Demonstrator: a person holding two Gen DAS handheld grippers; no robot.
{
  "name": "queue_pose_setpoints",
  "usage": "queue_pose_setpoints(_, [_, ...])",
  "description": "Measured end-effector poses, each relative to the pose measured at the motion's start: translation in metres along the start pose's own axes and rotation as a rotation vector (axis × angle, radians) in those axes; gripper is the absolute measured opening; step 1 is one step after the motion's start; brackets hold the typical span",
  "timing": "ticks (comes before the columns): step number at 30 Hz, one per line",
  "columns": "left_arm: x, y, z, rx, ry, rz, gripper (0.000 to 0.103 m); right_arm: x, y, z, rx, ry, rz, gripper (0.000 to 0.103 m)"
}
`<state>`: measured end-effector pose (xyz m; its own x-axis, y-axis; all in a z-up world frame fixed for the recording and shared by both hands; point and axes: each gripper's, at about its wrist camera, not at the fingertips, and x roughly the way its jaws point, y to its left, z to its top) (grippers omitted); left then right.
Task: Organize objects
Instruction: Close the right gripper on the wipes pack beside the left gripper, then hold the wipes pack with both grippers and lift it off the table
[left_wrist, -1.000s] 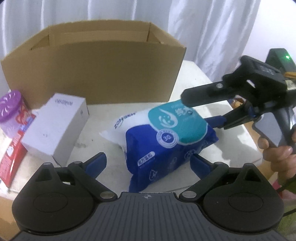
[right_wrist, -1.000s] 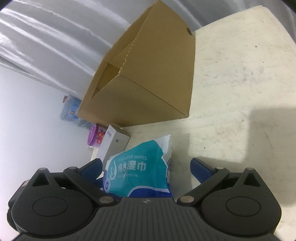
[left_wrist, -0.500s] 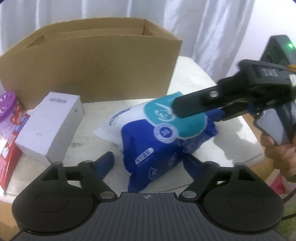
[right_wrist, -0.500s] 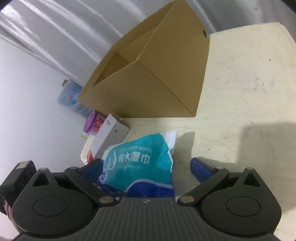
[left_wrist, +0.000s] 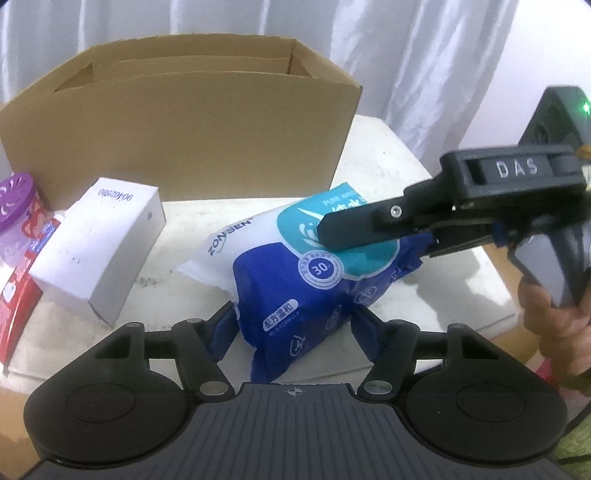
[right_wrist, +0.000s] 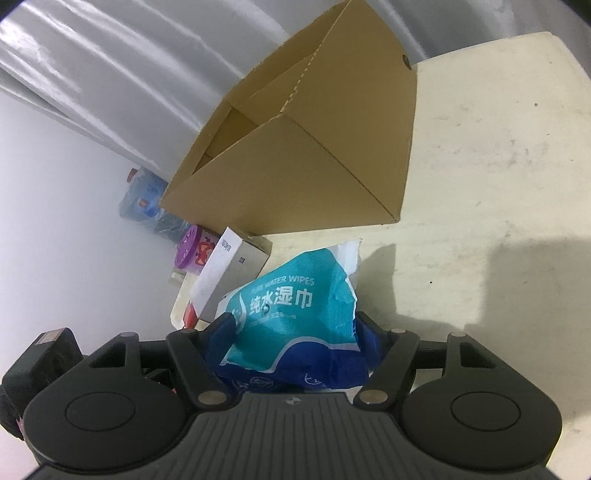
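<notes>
Counter (left_wrist: 391, 158): pale, scuffed. Open cardboard box (left_wrist: 177, 136) stands at its back. White carton (left_wrist: 96, 254) in front of the box, left. Wet-wipes pack (left_wrist: 295, 273) lies mid-counter, near the front edge. Left gripper (left_wrist: 291, 325): fingers closing, pads pressing both sides of the pack's near end. Right gripper (right_wrist: 295, 332): fingers closing on its far end, touching. Purple-lidded container (left_wrist: 16, 214) at far left.
</notes>
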<state>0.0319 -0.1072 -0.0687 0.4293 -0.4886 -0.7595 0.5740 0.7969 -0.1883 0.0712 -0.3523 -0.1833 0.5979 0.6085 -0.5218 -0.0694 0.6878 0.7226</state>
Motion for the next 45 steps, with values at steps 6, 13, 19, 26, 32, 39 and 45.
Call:
queue_pose_setpoints(6, [-0.010,-0.003,-0.004,-0.018,0.025,0.015,0.065,0.002,0.007,-0.007,-0.004,0.044,0.011,0.072])
queue_pose_setpoints(13, [-0.023,-0.002,-0.017,-0.056,0.010,0.011,0.065,-0.004,0.008,-0.020,-0.014,0.050,0.024,0.073])
queue_pose_setpoints(19, [-0.018,-0.003,-0.012,-0.035,-0.002,0.029,0.080,-0.011,0.011,-0.022,0.002,-0.001,0.012,0.075])
queue_pose_setpoints(26, [-0.009,0.000,-0.016,-0.070,0.010,-0.008,0.084,-0.005,0.011,-0.027,0.007,-0.011,0.012,0.075])
queue_pose_setpoints(32, [-0.013,-0.008,-0.016,-0.070,0.020,0.022,0.081,-0.005,0.017,-0.029,-0.032,-0.010,0.008,0.074])
queue_pose_setpoints(39, [-0.011,-0.010,-0.014,-0.053,0.030,0.042,0.082,-0.010,0.012,-0.027,-0.005,-0.015,0.003,0.074])
queue_pose_setpoints(45, [-0.009,-0.012,-0.015,-0.043,0.022,0.048,0.081,-0.007,0.010,-0.031,0.013,-0.014,0.021,0.073])
